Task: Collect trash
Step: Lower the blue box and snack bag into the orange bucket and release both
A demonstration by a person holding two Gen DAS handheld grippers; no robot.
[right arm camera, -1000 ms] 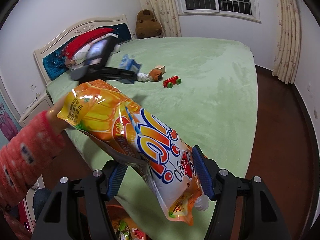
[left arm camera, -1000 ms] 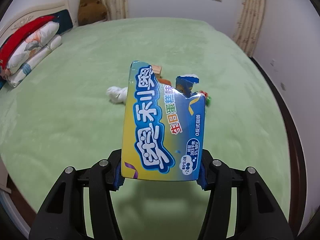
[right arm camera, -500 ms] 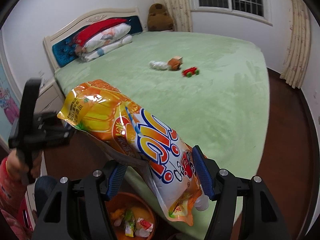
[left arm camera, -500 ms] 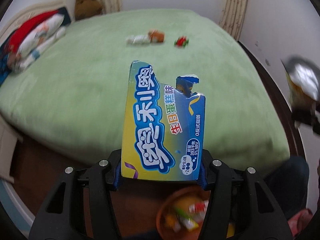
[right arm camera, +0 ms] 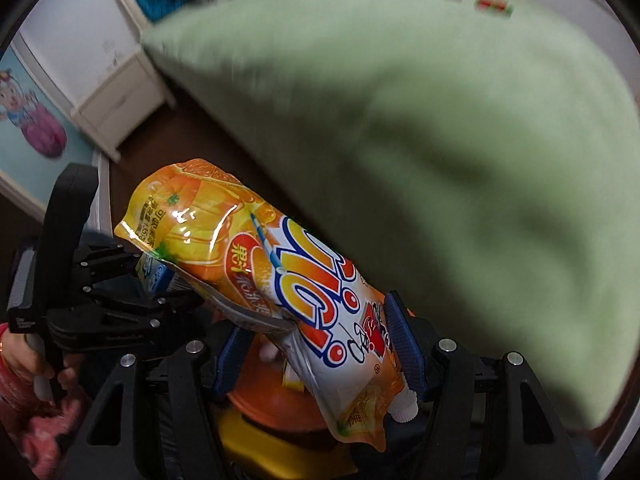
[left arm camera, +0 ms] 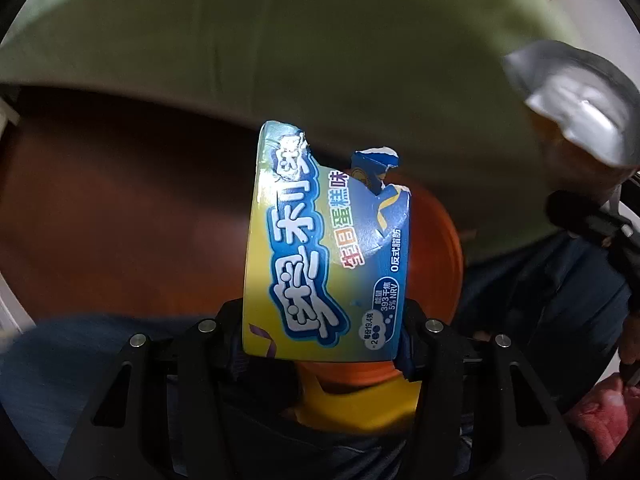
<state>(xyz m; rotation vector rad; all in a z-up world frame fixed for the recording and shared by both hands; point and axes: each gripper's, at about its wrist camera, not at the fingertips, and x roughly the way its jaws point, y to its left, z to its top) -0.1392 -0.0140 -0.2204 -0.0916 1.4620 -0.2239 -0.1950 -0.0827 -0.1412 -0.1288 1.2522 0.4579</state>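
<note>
The orange bin [left arm camera: 444, 240] stands on bare floor [left arm camera: 120, 208] just beside the green bed [left arm camera: 320, 48]; the bed's edge hems it in behind. The left hand-held gripper [right arm camera: 152, 280] crowds the bin's left, with a white nightstand [right arm camera: 120, 100] farther off.

Your left gripper [left arm camera: 324, 354]: matte black linkage arms, round silver screws, blue ribbed pads | your right gripper [right arm camera: 316, 344]: same black frame, silver screws, blue ribbed pads | your sleeve [right arm camera: 10, 364]: red-pink knit | your trousers [left arm camera: 540, 280]: dark blue
</note>
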